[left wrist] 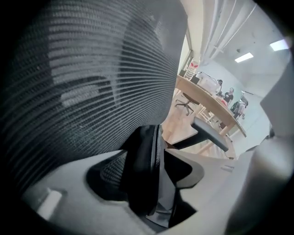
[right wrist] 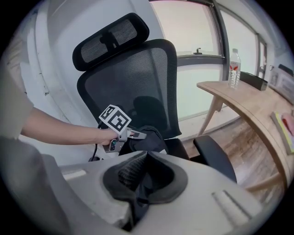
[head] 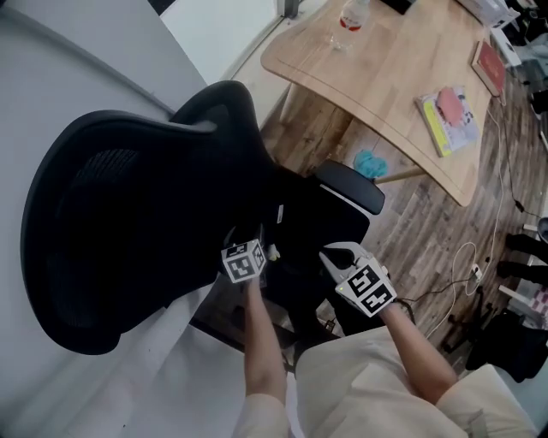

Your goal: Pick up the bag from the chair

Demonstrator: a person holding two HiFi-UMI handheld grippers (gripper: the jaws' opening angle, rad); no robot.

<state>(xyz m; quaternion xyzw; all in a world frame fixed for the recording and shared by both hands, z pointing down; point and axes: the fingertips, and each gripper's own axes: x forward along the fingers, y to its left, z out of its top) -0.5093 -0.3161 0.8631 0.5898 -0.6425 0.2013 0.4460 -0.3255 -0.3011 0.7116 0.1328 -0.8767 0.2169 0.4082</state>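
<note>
A black office chair (head: 128,231) with a mesh back (right wrist: 133,78) holds a black bag (head: 297,257) on its seat. My left gripper (head: 272,253) is shut on the bag's zippered edge (left wrist: 151,156), close against the chair's mesh back (left wrist: 82,69). My right gripper (head: 330,255) is shut on a fold of the bag's black fabric (right wrist: 138,190) at the near side. In the right gripper view the left gripper (right wrist: 140,134) is pinching the bag's top (right wrist: 149,141) above the seat. Most of the bag's body is hidden between the jaws and the seat.
The chair's right armrest (head: 351,186) sits just beyond the bag. A wooden table (head: 385,77) stands behind with a water bottle (head: 349,21) and a book (head: 449,120). A teal object (head: 370,162) and cables (head: 462,265) lie on the wood floor.
</note>
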